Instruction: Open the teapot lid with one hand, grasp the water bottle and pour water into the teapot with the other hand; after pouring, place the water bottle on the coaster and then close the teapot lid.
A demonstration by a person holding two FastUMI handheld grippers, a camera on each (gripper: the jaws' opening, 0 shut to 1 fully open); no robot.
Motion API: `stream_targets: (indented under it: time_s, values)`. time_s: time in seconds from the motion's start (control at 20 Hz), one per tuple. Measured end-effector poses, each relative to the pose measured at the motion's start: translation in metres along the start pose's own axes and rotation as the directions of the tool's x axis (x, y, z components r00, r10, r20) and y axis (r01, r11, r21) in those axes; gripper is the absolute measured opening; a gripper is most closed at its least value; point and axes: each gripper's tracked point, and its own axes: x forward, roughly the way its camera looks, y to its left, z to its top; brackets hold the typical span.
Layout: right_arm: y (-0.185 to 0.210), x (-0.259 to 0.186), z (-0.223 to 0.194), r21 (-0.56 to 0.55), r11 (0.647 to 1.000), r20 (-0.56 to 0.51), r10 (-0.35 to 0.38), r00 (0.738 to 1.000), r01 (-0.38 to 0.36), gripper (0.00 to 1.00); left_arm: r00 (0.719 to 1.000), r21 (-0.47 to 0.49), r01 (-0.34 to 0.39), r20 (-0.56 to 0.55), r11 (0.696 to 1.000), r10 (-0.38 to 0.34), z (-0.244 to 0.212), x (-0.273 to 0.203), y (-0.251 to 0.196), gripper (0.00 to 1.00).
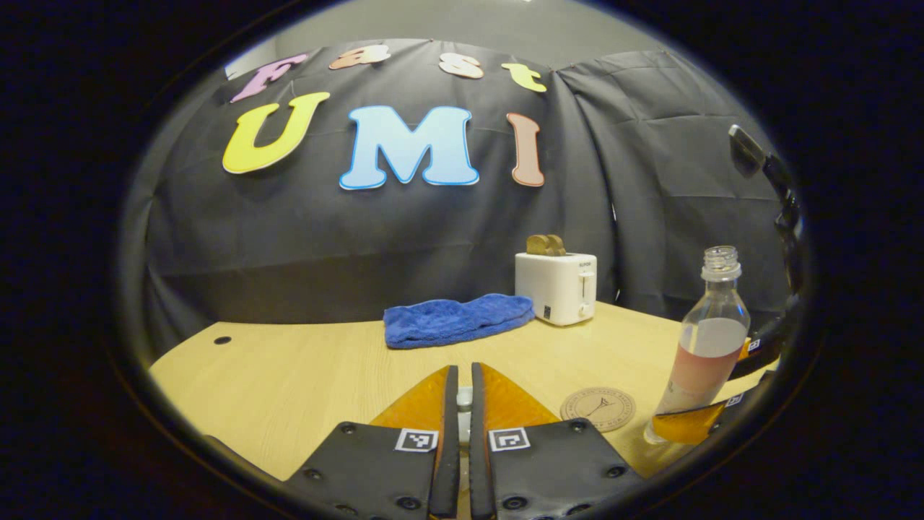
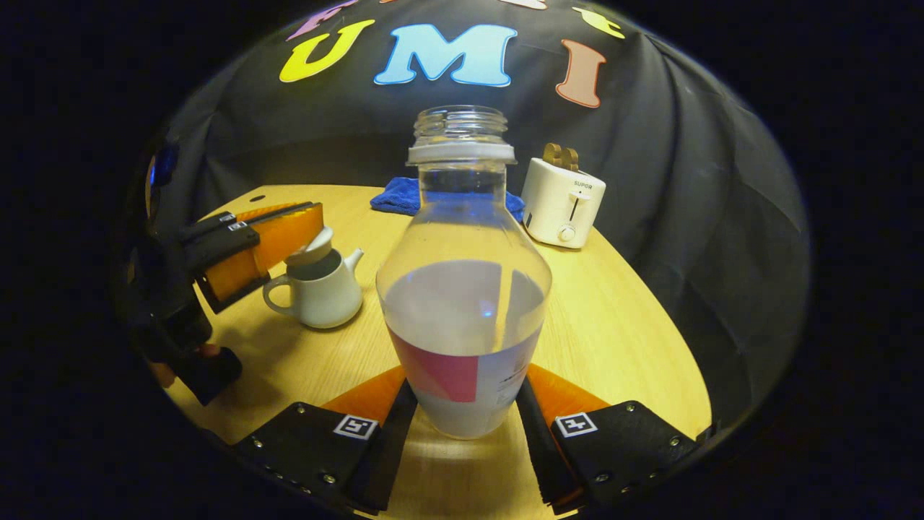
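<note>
The open-necked water bottle (image 2: 465,289), clear with a pink and white label and part full, stands upright between the fingers of my right gripper (image 2: 465,379), which press on its lower body from both sides. In the left gripper view the bottle (image 1: 711,339) is at the right, just beside the round coaster (image 1: 598,409). The white teapot (image 2: 317,292) sits at the left. My left gripper (image 2: 307,224) holds its lid (image 2: 312,249) tilted just above the opening. In the left gripper view my left gripper (image 1: 464,372) is shut on the lid's small white knob (image 1: 464,401).
A white toaster (image 1: 557,287) with bread in it stands at the back of the wooden table (image 1: 289,375). A folded blue towel (image 1: 456,320) lies to its left. The table's curved edge runs close on the right (image 2: 678,375).
</note>
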Motion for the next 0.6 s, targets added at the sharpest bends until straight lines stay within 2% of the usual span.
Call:
stream_targets:
  time_s: [0.3, 0.6]
  values:
    - [-0.004, 0.002, 0.004, -0.181, 0.982, -0.085, -0.060, 0.995, 0.044, 0.75, 1.000, 0.009, 0.000, 0.020, 1.000, 0.000, 0.018, -0.021, 0.030, 0.12]
    - [-0.008, 0.005, 0.007, -0.416, 0.906, -0.153, -0.156, 0.976, 0.079, 0.75, 1.000, -0.025, -0.004, 0.029, 1.000, 0.005, 0.020, -0.036, 0.065, 0.12]
